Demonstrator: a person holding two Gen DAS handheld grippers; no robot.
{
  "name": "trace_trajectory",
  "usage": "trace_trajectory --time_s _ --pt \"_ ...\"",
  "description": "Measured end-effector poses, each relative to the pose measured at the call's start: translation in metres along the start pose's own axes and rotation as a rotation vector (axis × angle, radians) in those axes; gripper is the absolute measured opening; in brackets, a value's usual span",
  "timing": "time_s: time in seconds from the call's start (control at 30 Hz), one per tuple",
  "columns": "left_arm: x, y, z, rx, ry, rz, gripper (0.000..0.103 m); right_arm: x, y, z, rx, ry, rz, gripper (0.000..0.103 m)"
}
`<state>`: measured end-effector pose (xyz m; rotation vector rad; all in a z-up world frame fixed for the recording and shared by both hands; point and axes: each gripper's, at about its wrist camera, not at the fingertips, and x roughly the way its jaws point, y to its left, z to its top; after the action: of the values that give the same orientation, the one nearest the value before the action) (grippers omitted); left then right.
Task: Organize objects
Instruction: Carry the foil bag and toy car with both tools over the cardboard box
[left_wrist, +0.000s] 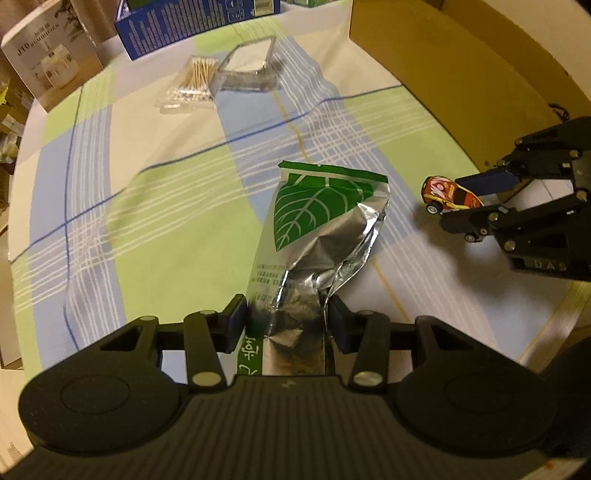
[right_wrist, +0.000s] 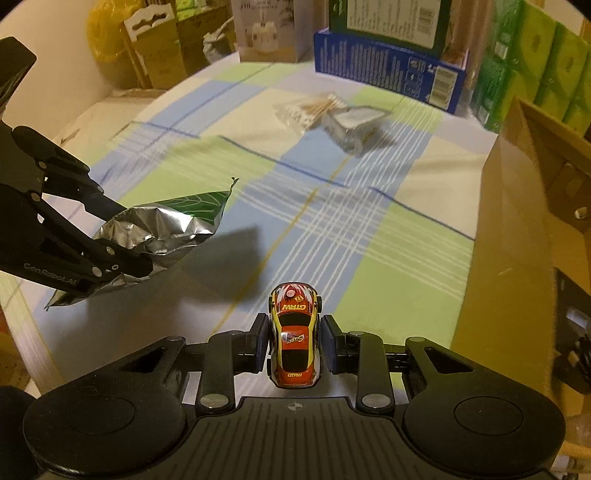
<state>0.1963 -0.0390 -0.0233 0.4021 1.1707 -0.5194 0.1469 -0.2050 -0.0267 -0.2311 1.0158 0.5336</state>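
The left claw (left_wrist: 286, 319) holds a shiny bag (left_wrist: 317, 236), and the right claw (right_wrist: 294, 345) holds a toy car (right_wrist: 294, 336).

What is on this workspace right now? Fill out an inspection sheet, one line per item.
Surface: checked tablecloth in green, blue and white.
Job's things: foil pouch with green leaf print; toy car, red and yellow; cotton swab pack; clear plastic box.
Clutter: blue carton and white product box at the far edge.
Grippers: left gripper shut on the foil pouch; right gripper shut on the toy car.
Cables: nothing seen.
Surroundings: open cardboard box on the right; green packages behind.
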Motion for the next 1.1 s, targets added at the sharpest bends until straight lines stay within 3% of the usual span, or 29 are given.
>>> trace_trajectory --time_s 0.27,0.57,1.1 --pt "-0.036 -0.016 0.008 -0.027 -0.030 0.000 0.042 -0.042 0.001 -0.003 0.041 -0.051 -0.005 0.027" --pt "-0.075 -0.054 0.014 0.010 -0.085 0.007 0.042 -0.084 0.002 -0.013 0.071 -0.100 -0.017 0.027" --pt "-0.099 -0.098 0.020 0.035 -0.122 -0.014 0.042 -0.126 -0.010 -0.027 0.105 -0.154 -0.046 0.027"
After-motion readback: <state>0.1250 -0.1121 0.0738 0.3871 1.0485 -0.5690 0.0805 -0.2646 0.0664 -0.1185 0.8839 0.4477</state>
